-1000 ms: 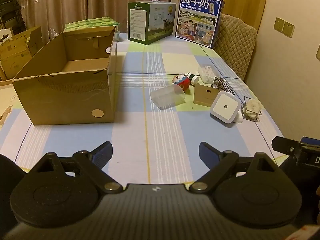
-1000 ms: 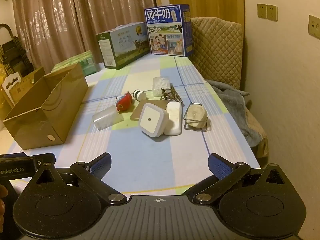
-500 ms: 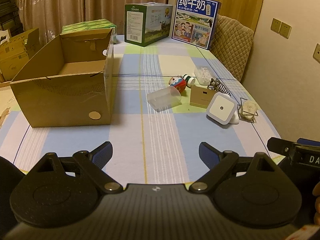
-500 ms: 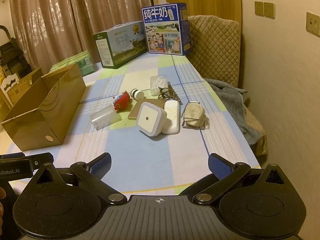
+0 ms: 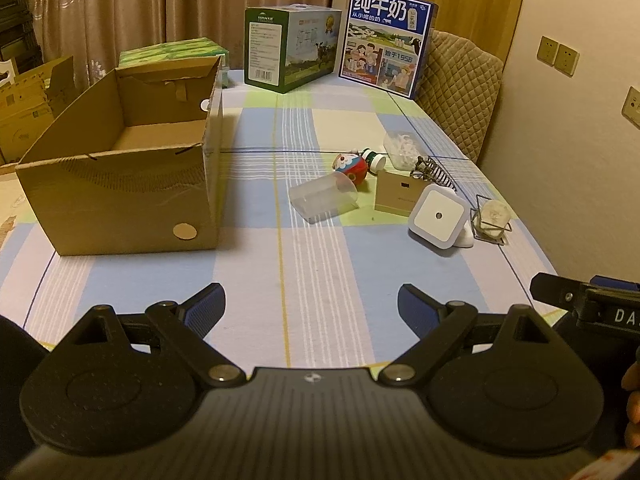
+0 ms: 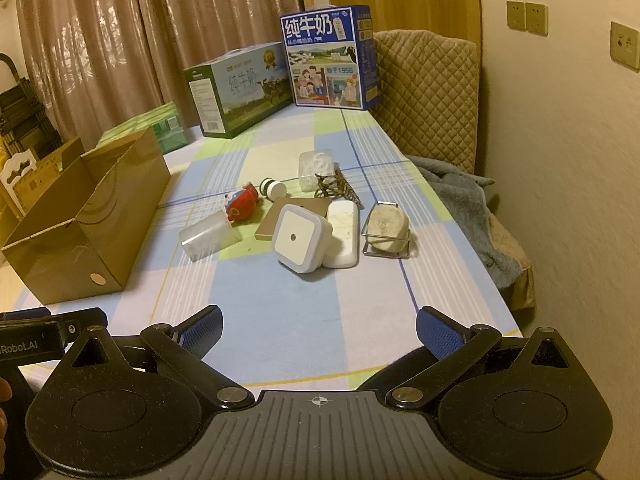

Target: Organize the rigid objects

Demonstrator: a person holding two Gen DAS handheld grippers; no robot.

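– Which step now?
– I have not picked anything yet — both my left gripper (image 5: 310,304) and right gripper (image 6: 318,326) are wide open, empty. Small items lie clustered right of the cardboard box (image 5: 120,184); the night light (image 6: 302,238) looks nearest — I reach forward next.

Obscured items, as I read them from my station:

- Open brown cardboard box (image 6: 86,216): from the right wrist view I cannot see its floor; its left corner runs off the frame edge.
- White rounded rectangular block (image 5: 466,238): in the left wrist view, nearly all hidden behind the white square night light (image 5: 438,216).
- Flat tan card box (image 6: 298,216): near end covered by that light.
- Tangled dark wire item (image 6: 334,188): too small for me to identify.
- Right tongs (image 5: 576,300): cut off at the left view's edge.
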